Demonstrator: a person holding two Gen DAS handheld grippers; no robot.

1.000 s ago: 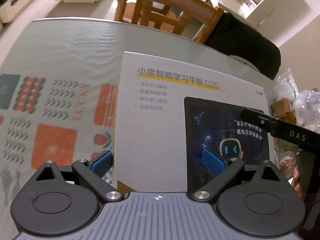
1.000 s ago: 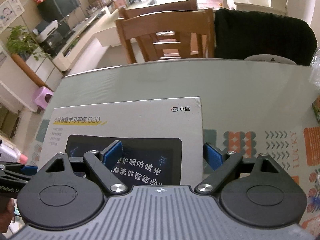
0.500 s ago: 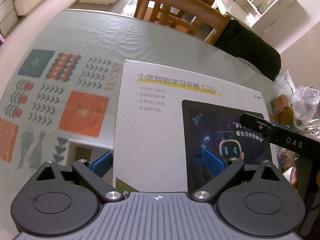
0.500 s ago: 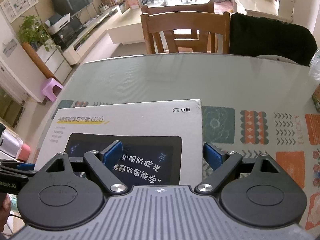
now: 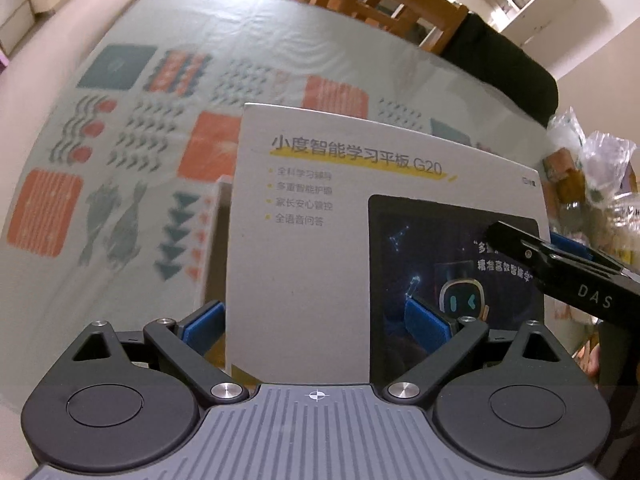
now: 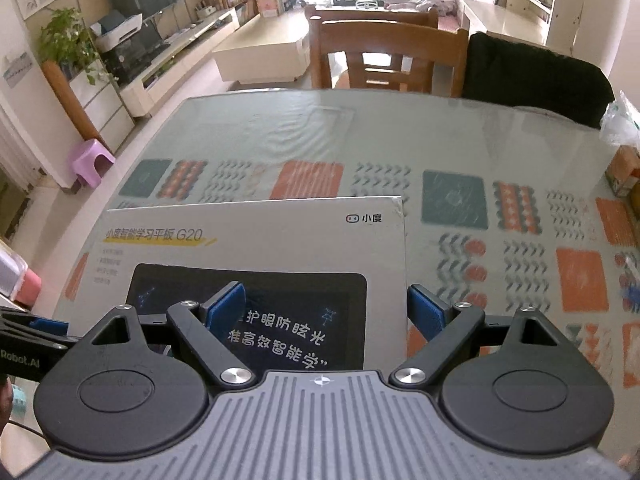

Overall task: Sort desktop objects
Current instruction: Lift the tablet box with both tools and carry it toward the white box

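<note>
Blue pads (image 5: 202, 326) of the left gripper (image 5: 314, 320) stand spread wide. One pad sits just outside the left edge of the white cardboard tablet-box lid (image 5: 304, 264) and the other lies over its printed face. The right gripper (image 6: 332, 306) mirrors this, equally wide: one pad is past the lid's right edge and one over the dark tablet picture. Neither pair pinches the lid by itself. It seems to be carried between the two outer fingers pressing inward, though the contact itself is hidden.

The lid hangs roughly level above the near-left part of the patterned, glass-topped desk (image 6: 452, 128). Below its left edge, the pale rim of the white box base (image 5: 218, 204) peeks out. A wooden chair (image 6: 384, 52) stands beyond the far edge, and crinkled plastic bags (image 5: 596, 160) lie at the right edge.

The step looks like lifting the lid clear of its base. To do it well, keep both tools at equal height with steady inward pressure, so the lid neither tips nor slips. Rise straight until the base is fully free before moving sideways.

Compared with half a second ago, the desk pattern sits farther below and more of it shows past the lid's far edge. More of the base rim is uncovered. The jaw spread is unchanged.
</note>
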